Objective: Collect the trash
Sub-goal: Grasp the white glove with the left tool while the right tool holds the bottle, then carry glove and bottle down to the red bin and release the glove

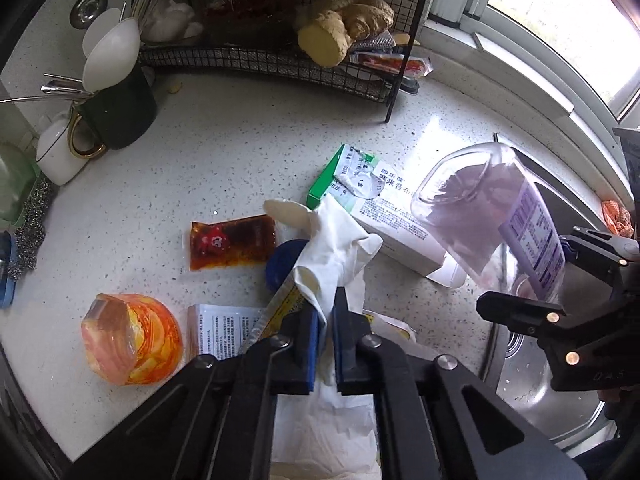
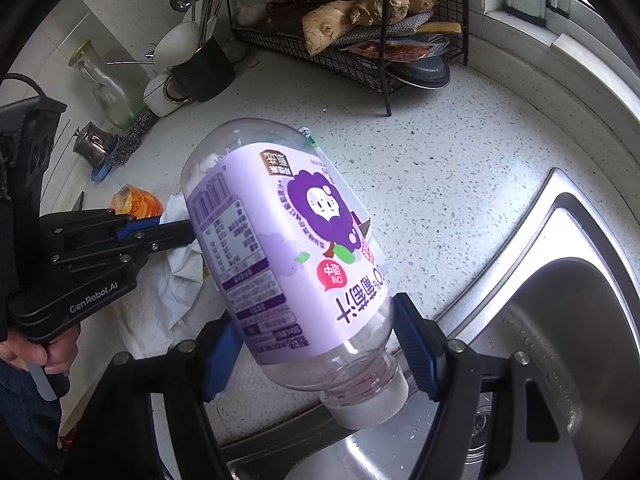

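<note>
Glove (image 1: pixel 332 248), thin white rubber, limp and creased, pinched between my left gripper (image 1: pixel 325 344) pads. Bottle (image 2: pixel 280 248), clear ribbed plastic with purple label, clamped neck-down in my right gripper (image 2: pixel 316 356).

White speckled countertop (image 2: pixel 460 184), glossy w/ glare from a window (image 1: pixel 568 12) at upper right; pale sill below it. Steel sink (image 2: pixel 560 320) set into the counter at right. Black wire rack (image 1: pixel 280 60) stands at the back, holding ginger (image 1: pixel 344 24) and what looks like dried chillies, hard to tell. Dark mug (image 1: pixel 120 108) w/ spoons at left, white tiled wall (image 2: pixel 116 4) behind.
</note>
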Action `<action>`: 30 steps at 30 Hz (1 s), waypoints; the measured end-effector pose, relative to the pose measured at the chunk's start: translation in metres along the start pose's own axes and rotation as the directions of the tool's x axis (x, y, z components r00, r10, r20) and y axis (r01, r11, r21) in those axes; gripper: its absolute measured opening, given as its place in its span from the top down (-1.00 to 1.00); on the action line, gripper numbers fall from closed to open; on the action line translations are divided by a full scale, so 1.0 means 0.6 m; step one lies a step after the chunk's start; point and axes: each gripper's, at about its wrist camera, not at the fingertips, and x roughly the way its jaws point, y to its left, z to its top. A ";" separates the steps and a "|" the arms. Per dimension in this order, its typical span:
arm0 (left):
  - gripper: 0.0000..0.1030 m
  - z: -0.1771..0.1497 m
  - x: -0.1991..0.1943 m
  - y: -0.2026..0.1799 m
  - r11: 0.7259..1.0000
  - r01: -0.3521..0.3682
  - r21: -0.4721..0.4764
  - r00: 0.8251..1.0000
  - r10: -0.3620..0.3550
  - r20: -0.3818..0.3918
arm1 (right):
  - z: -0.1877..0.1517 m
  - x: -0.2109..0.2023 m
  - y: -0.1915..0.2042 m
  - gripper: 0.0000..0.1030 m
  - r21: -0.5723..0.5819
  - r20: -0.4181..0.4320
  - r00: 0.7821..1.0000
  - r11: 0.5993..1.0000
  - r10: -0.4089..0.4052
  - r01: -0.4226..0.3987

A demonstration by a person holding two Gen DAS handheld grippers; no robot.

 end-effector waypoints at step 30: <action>0.92 -0.241 -0.380 -0.033 0.982 -0.089 -0.169 0.964 0.128 0.232 | -0.126 -0.244 0.192 -0.20 -0.184 0.272 0.961 0.983 0.050 0.001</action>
